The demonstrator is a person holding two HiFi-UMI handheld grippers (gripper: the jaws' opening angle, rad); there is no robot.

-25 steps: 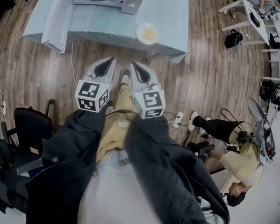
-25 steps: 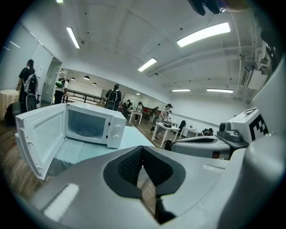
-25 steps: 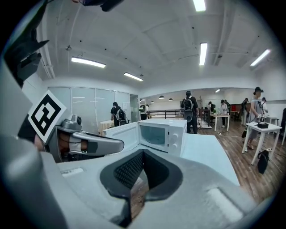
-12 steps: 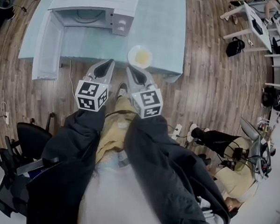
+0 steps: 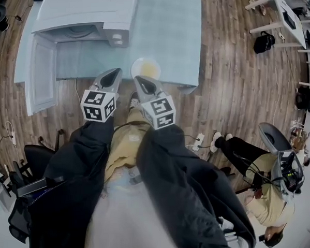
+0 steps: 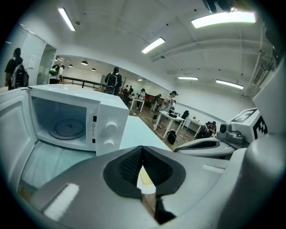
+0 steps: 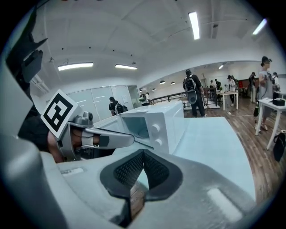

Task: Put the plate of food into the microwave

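Observation:
A white plate of yellow food (image 5: 146, 69) sits near the front edge of the table with the light blue cloth (image 5: 170, 26). Behind it to the left stands a white microwave (image 5: 82, 18), its door (image 5: 40, 72) swung open to the left. The left gripper view shows the microwave (image 6: 76, 123) with its glass turntable (image 6: 67, 129) bare inside. My left gripper (image 5: 112, 72) hangs just short of the table edge, left of the plate, shut and empty. My right gripper (image 5: 141, 79) is shut and empty too, its tip just before the plate's near rim.
Office chairs (image 5: 32, 158) stand on the wooden floor at my left. A seated person (image 5: 262, 193) and a power strip (image 5: 197, 139) are at the right. Desks (image 5: 284, 15) and a black bag (image 5: 264, 41) lie beyond the table's right side.
The table, microwave and plate have slid down and nearer in the head view; both grippers now reach the table's front edge by the plate. Their jaws stay shut.

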